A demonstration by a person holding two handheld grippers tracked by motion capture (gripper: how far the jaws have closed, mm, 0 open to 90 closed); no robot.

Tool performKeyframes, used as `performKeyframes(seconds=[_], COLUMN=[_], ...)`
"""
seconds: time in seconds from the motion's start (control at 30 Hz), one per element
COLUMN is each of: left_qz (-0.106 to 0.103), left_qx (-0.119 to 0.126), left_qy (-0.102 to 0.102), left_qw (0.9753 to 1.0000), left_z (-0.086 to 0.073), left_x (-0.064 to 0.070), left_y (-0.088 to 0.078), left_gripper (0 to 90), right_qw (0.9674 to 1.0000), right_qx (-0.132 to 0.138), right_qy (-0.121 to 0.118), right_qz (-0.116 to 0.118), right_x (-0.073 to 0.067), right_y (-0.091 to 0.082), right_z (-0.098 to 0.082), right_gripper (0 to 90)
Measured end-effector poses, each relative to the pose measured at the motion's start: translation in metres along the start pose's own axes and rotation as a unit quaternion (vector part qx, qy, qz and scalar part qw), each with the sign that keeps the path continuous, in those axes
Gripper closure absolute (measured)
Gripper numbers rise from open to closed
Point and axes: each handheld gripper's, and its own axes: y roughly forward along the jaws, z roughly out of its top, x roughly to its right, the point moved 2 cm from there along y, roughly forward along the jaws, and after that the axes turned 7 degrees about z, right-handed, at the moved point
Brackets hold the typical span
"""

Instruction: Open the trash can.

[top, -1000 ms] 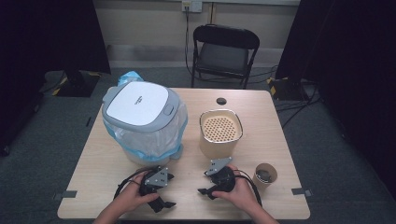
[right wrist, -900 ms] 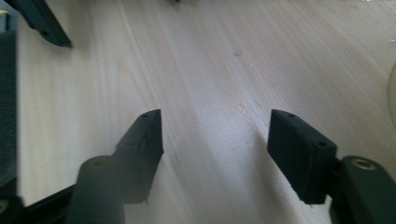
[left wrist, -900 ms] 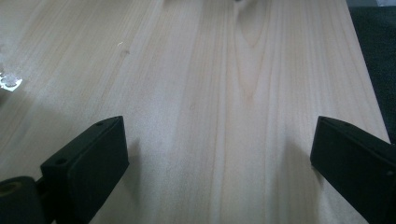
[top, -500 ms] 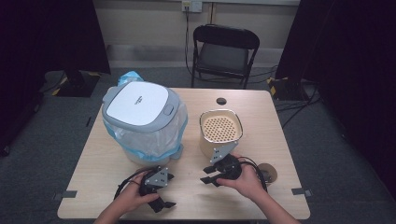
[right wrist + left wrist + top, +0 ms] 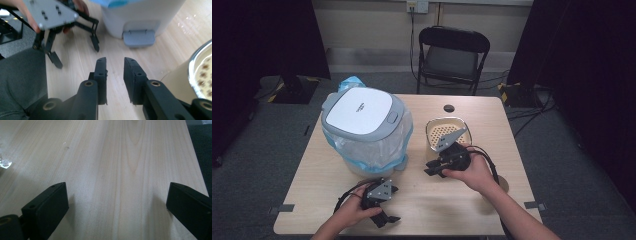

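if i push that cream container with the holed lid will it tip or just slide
The cream container looks squat with a broad base, so it would probably slide on the smooth wooden table rather than tip. It seems thin plastic, likely light, so a gentle push should do.

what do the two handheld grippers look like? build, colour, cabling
Both are black linkage frames with two flat rectangular black jaws. The left gripper and right gripper each carry a grey three-cornered plate with small holes on top. A black cable loops off each. Forearms are bare, no sleeves visible.
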Motion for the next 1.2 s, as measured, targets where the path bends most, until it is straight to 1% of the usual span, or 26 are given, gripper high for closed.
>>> performKeyframes(seconds=[0.07,0.1,0.17,0.2,0.23,0.27,0.33,0.37,0.4,0.43,0.47,0.5,0.57,0.67,0.7,0.77,0.83,0.9,0.97,1.1,1.13,1.2], left_qz=[-0.001,0.002,-0.001,-0.001,-0.001,-0.001,0.000,-0.001,-0.001,-0.002,-0.002,-0.001,-0.002,-0.002,-0.002,-0.002,-0.002,-0.002,-0.001,-0.001,-0.004,-0.004], left_qx=[0.000,0.000,0.000,0.000,0.000,0.000,-0.001,0.000,0.000,-0.001,-0.001,-0.001,-0.001,-0.002,-0.002,-0.002,-0.002,-0.002,-0.002,-0.002,-0.001,-0.002], left_qy=[0.000,0.003,0.000,-0.001,-0.001,0.000,0.000,0.000,0.000,0.001,0.001,0.001,0.000,0.000,0.000,0.000,0.001,0.000,0.000,0.000,-0.003,-0.003], left_qw=[1.0000,1.0000,1.0000,1.0000,1.0000,1.0000,1.0000,1.0000,1.0000,1.0000,1.0000,1.0000,1.0000,1.0000,1.0000,1.0000,1.0000,1.0000,1.0000,1.0000,1.0000,1.0000], left_z=[0.000,0.000,0.000,0.000,0.000,0.000,0.000,0.000,0.000,0.000,0.000,0.000,0.000,0.000,0.000,0.000,0.000,0.000,0.000,0.000,0.000,0.000], left_x=[0.000,0.000,0.000,0.000,0.000,0.000,0.000,0.000,0.000,0.000,0.000,0.000,0.000,0.000,0.000,0.000,0.000,0.000,0.000,0.000,0.000,0.000], left_y=[0.000,0.000,0.000,0.000,0.000,0.000,0.000,0.000,0.000,0.000,0.000,0.000,0.000,0.000,-0.001,-0.001,-0.001,-0.001,0.000,0.000,0.000,0.000], left_gripper=[3.4,3.4,3.4,3.4,3.4,3.4,3.4,3.4,3.4,3.4,3.4,3.4,3.4,3.4,3.4,3.4,3.4,3.4,3.4,3.4,3.4,3.4], right_qw=[1.0000,1.0000,1.0000,1.0000,1.0000,1.0000,1.0000,1.0000,1.0000,0.9999,1.0000,0.9999,1.0000,0.9999,0.9999,0.9998,0.9996,0.9996,0.9995,0.9994,0.9993,0.9994], right_qx=[-0.003,-0.003,-0.001,-0.001,0.000,0.000,0.003,0.002,0.002,0.000,0.000,0.005,0.004,0.003,0.003,0.006,0.004,0.008,0.009,0.008,0.008,0.003], right_qy=[-0.003,-0.004,-0.003,-0.003,-0.008,-0.008,-0.005,-0.007,-0.007,-0.010,-0.005,-0.004,-0.003,-0.006,-0.007,-0.008,-0.015,-0.012,-0.013,-0.015,-0.018,-0.017], right_qz=[-0.002,-0.003,-0.003,-0.003,-0.005,-0.005,-0.004,-0.006,-0.006,-0.010,-0.008,-0.008,-0.008,-0.012,-0.014,-0.015,-0.023,-0.023,-0.027,-0.031,-0.030,-0.031], right_x=[0.002,0.002,0.004,0.004,0.005,0.005,0.006,0.007,0.007,0.008,0.009,0.010,0.012,0.014,0.015,0.015,0.017,0.018,0.020,0.023,0.024,0.025], right_y=[-0.004,-0.005,-0.011,-0.011,-0.014,-0.014,-0.018,-0.021,-0.021,-0.022,-0.024,-0.026,-0.030,-0.036,-0.041,-0.043,-0.047,-0.053,-0.057,-0.061,-0.061,-0.061], right_z=[0.009,0.012,0.023,0.023,0.029,0.029,0.035,0.040,0.040,0.044,0.047,0.049,0.055,0.064,0.070,0.072,0.079,0.086,0.092,0.101,0.104,0.108], right_gripper=[74.4,74.6,75.3,75.3,75.3,75.3,75.3,75.3,75.3,75.4,75.7,75.7,75.8,76.2,76.2,76.2,76.2,76.2,76.2,76.7,76.7,76.8])
